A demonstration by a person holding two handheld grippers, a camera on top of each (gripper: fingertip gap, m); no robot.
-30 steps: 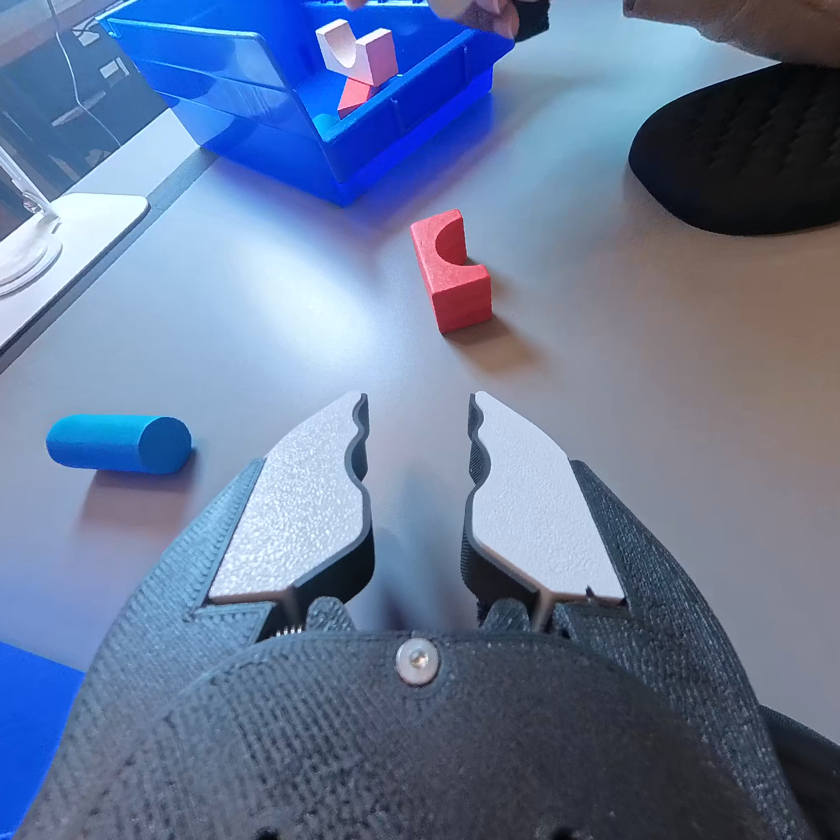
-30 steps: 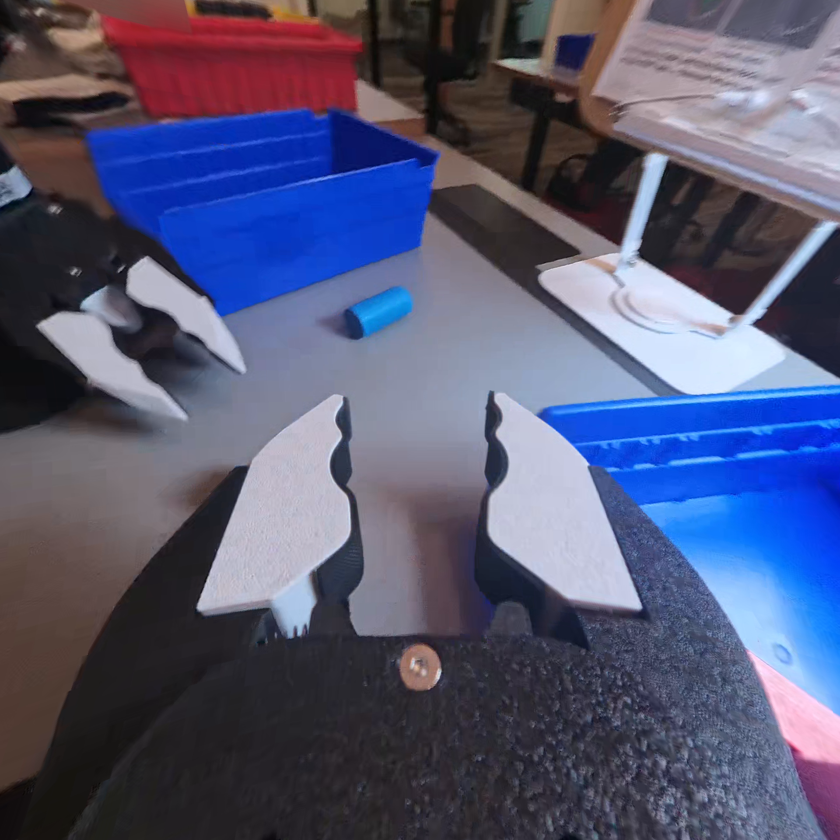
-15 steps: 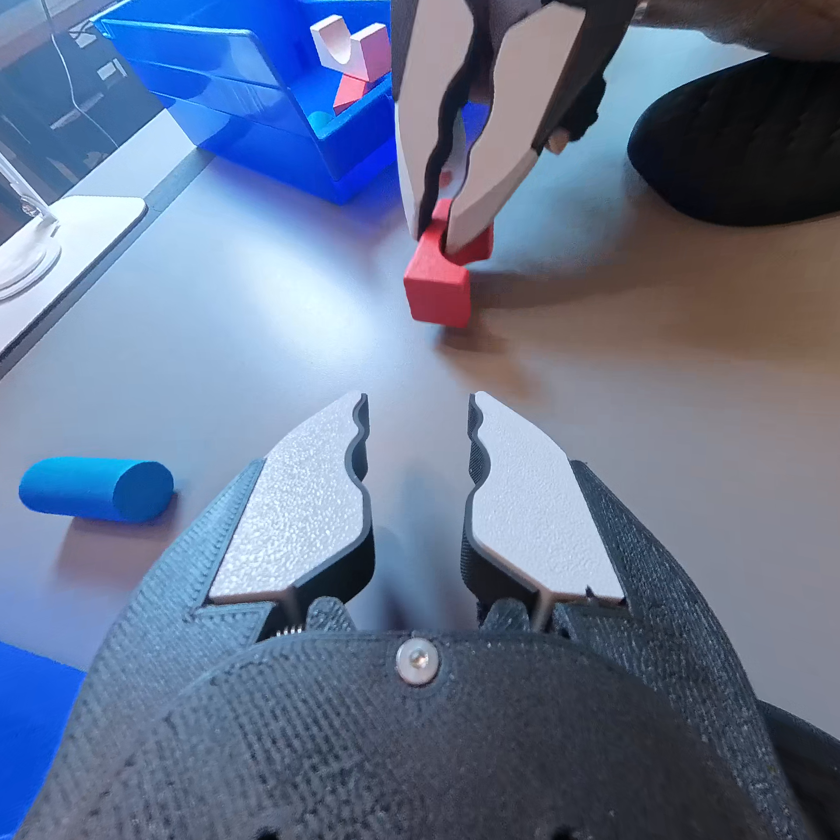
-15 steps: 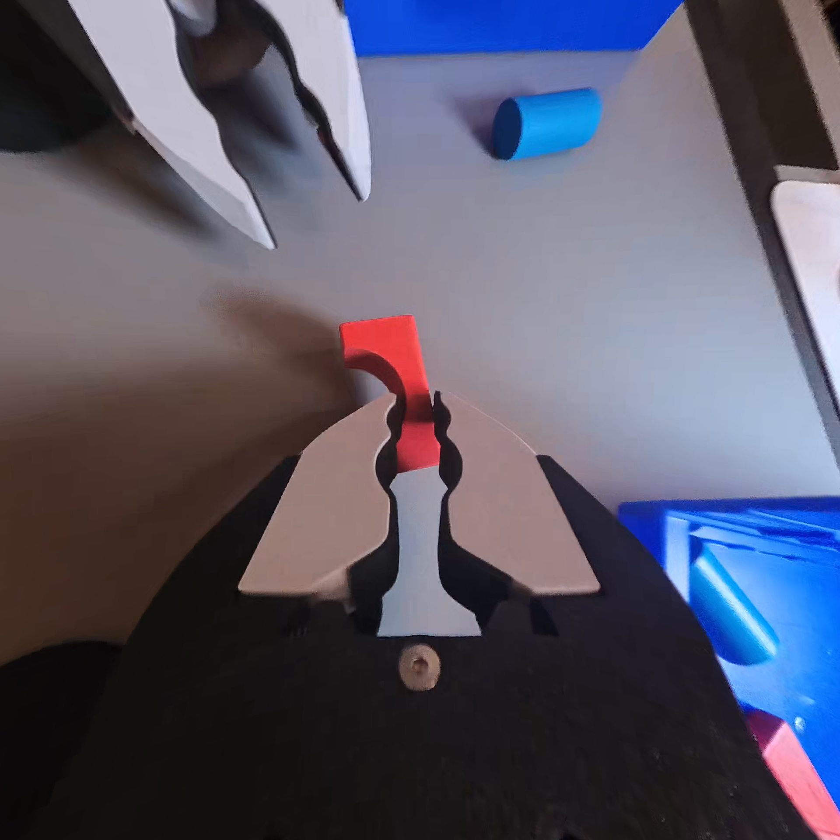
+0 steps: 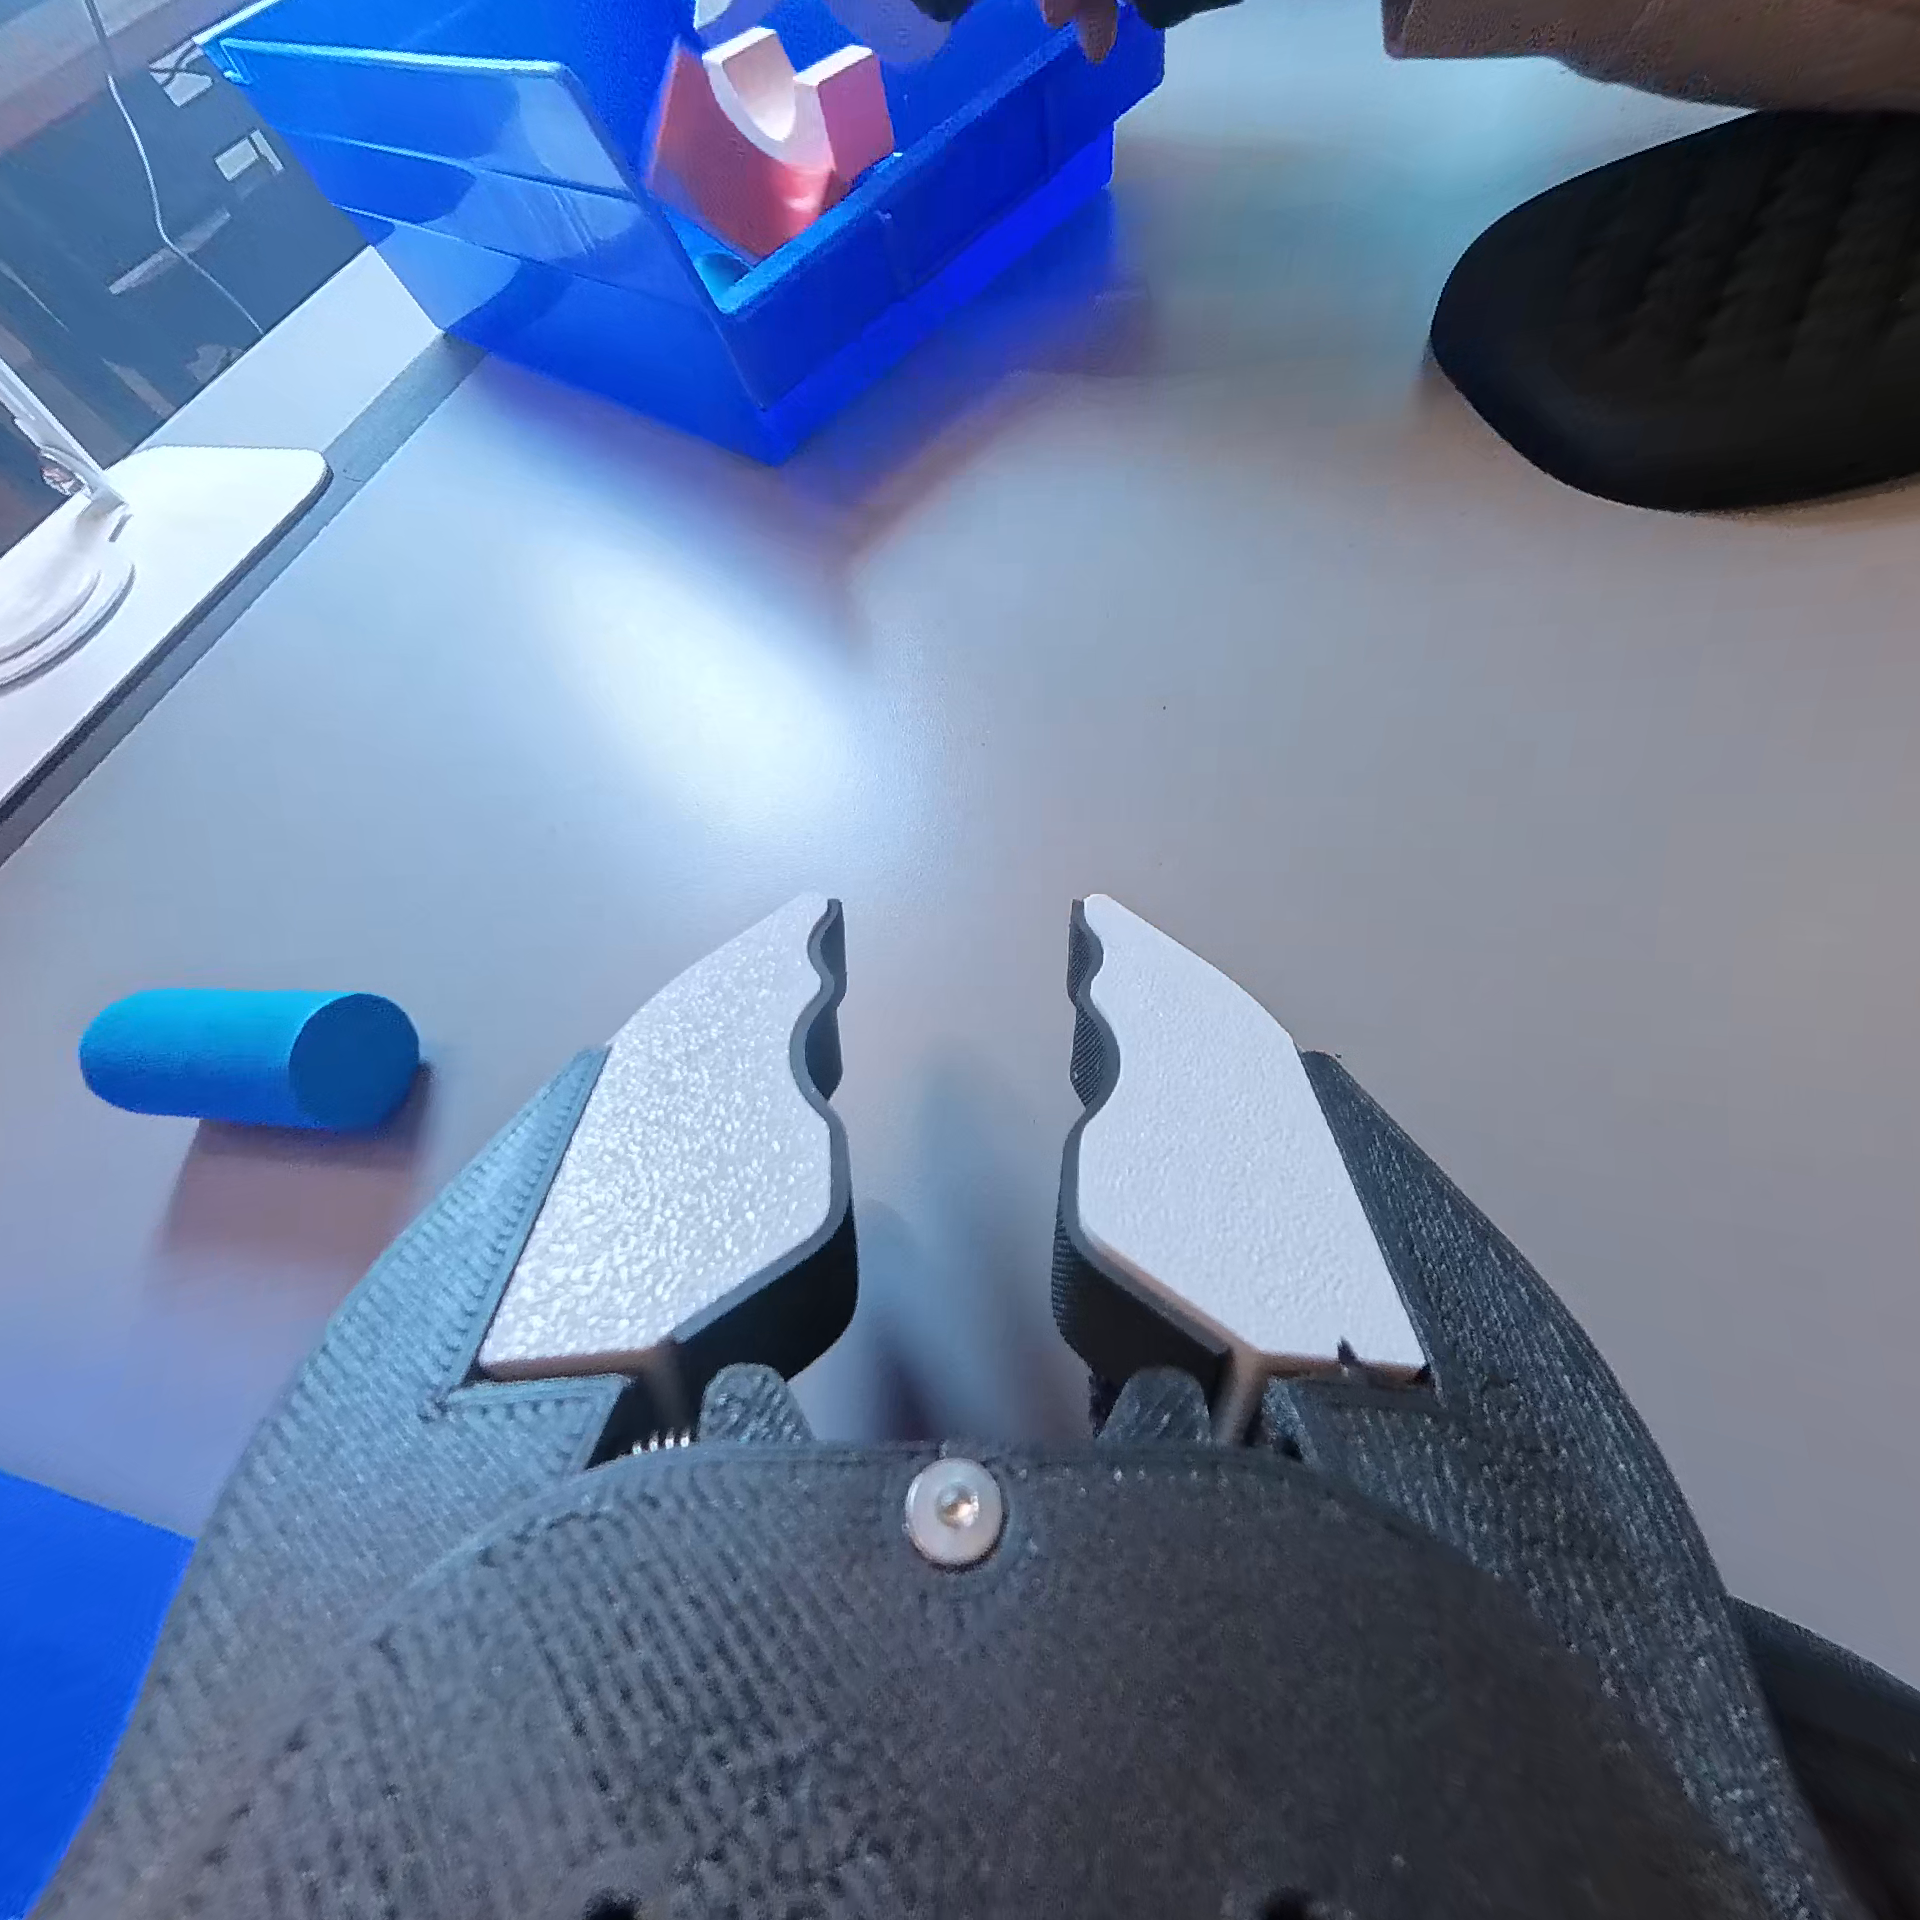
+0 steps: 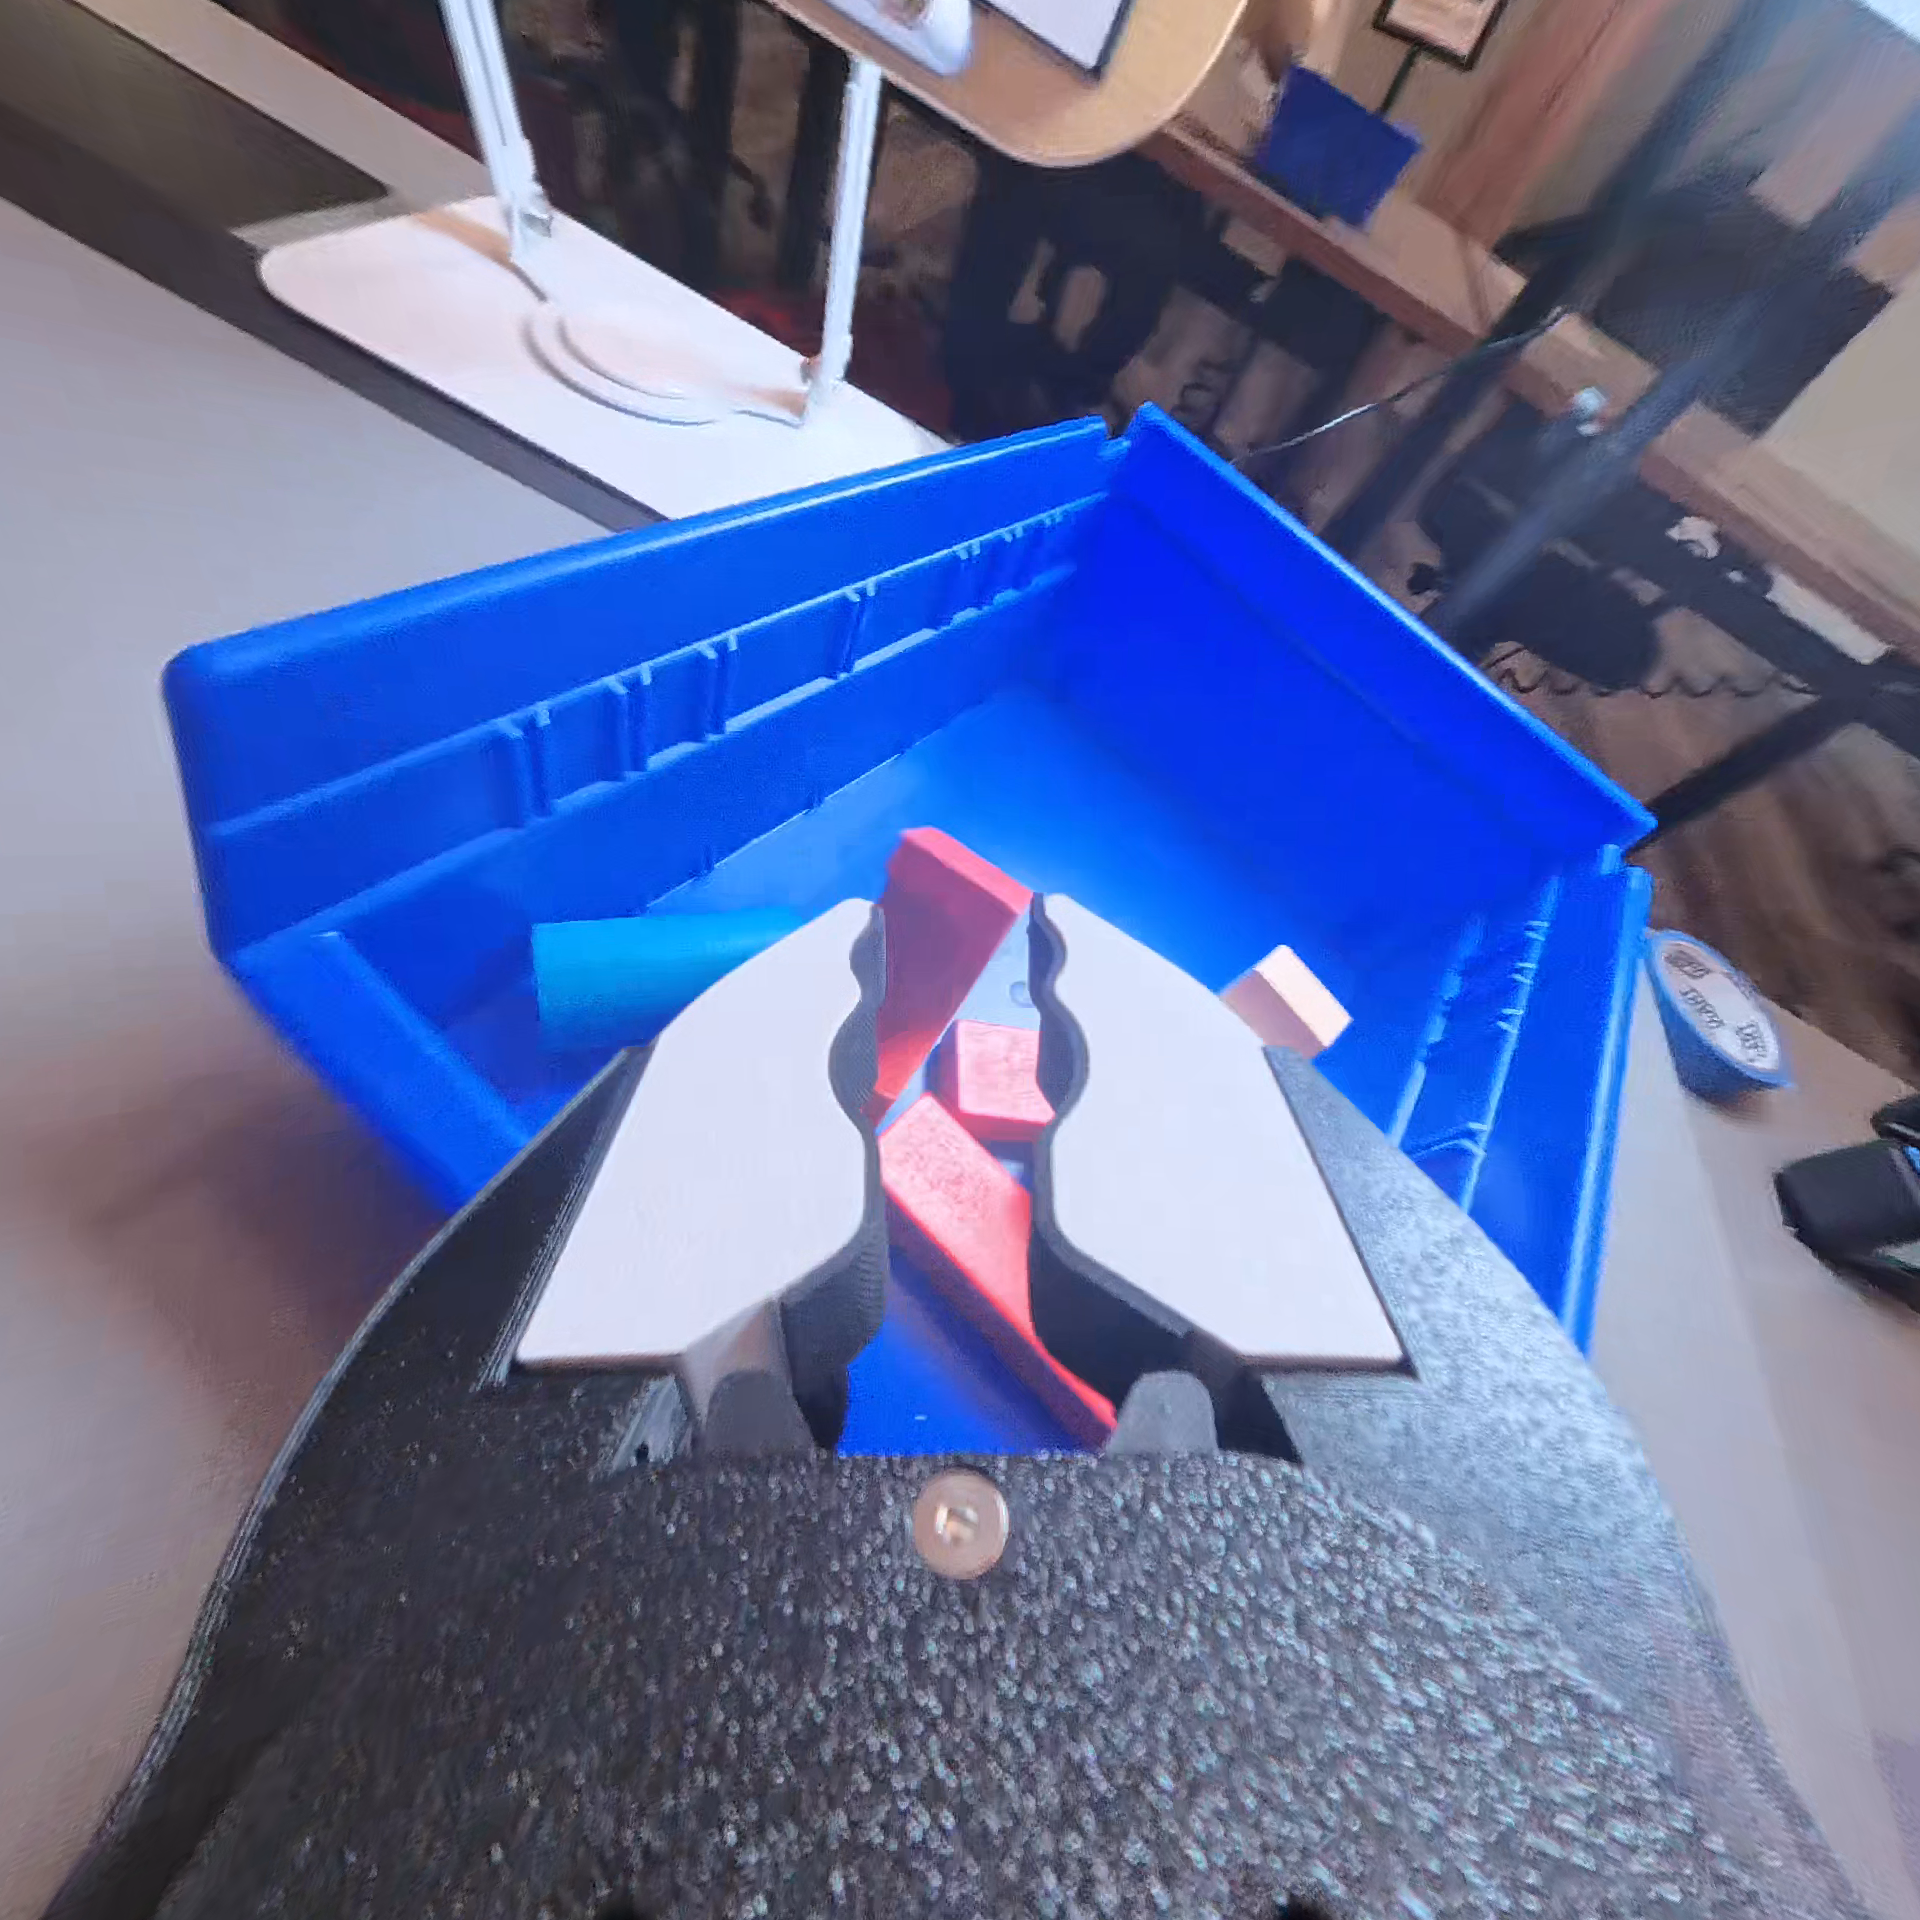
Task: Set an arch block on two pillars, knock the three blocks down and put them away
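Note:
My left gripper [image 5: 956, 914] is open and empty, low over the grey table. A blue cylinder block [image 5: 249, 1060] lies on its side to its left. The blue bin [image 5: 499, 156] stands at the far end, and a blurred red arch block [image 5: 769, 135] is in its opening, arch side up. My right gripper [image 6: 956, 909] is over the same bin [image 6: 520, 727] with its jaws partly apart. The red arch block [image 6: 935, 935] shows just beyond its tips, with a gap on the right finger's side. Another blue cylinder [image 6: 644, 966] lies inside the bin.
The bin also holds a long red block [image 6: 966, 1216] and a pale wooden block [image 6: 1288, 997]. A black pad [image 5: 1714, 312] lies at the right. A white stand base [image 5: 62, 582] sits at the table's left edge. A blue tape roll [image 6: 1714, 1018] lies beyond the bin. The left gripper's tips are roughly 30 cm from the right gripper's.
My right gripper shut on the red arch on the table, carried it to the bin, and its jaws are now wider apart. The left gripper stayed open and barely moved.

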